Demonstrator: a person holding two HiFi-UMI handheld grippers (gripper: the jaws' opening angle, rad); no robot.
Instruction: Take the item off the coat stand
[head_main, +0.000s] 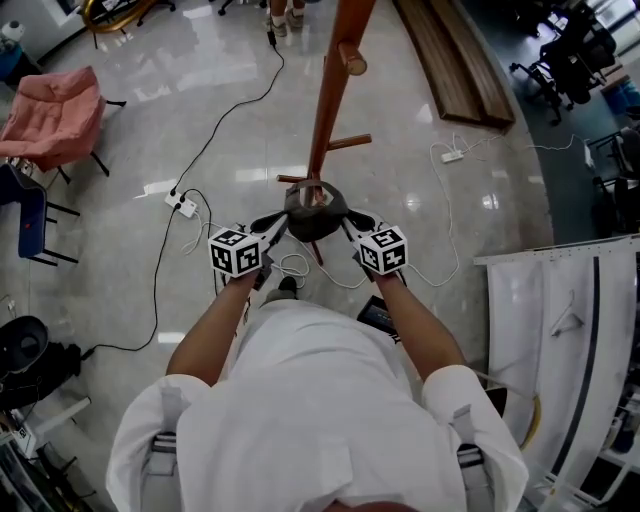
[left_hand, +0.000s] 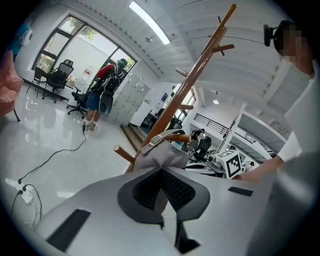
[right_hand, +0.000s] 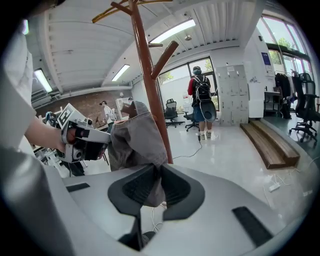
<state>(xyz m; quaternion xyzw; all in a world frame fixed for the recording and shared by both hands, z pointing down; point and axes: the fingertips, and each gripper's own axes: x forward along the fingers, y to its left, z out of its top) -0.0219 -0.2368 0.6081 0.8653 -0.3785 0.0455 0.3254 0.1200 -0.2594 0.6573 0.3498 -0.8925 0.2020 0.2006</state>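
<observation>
A grey cloth item (head_main: 313, 222), cap-like with a strap and buckle, hangs on a low peg of the brown wooden coat stand (head_main: 330, 100). My left gripper (head_main: 283, 224) is shut on its left side, and my right gripper (head_main: 347, 224) is shut on its right side. In the left gripper view the cloth (left_hand: 160, 156) bunches between the dark pads of the left gripper (left_hand: 161, 192), with the peg (left_hand: 182, 137) just behind it. The right gripper view has the fabric (right_hand: 137, 142) pinched in the right gripper (right_hand: 156, 187), next to the stand's pole (right_hand: 150, 85).
A power strip with cables (head_main: 182, 205) lies on the glossy floor left of the stand. A pink chair (head_main: 55, 115) is far left, a wooden platform (head_main: 455, 60) at the back right, a white rack (head_main: 560, 320) at right. A person with a backpack (right_hand: 201, 102) stands farther off.
</observation>
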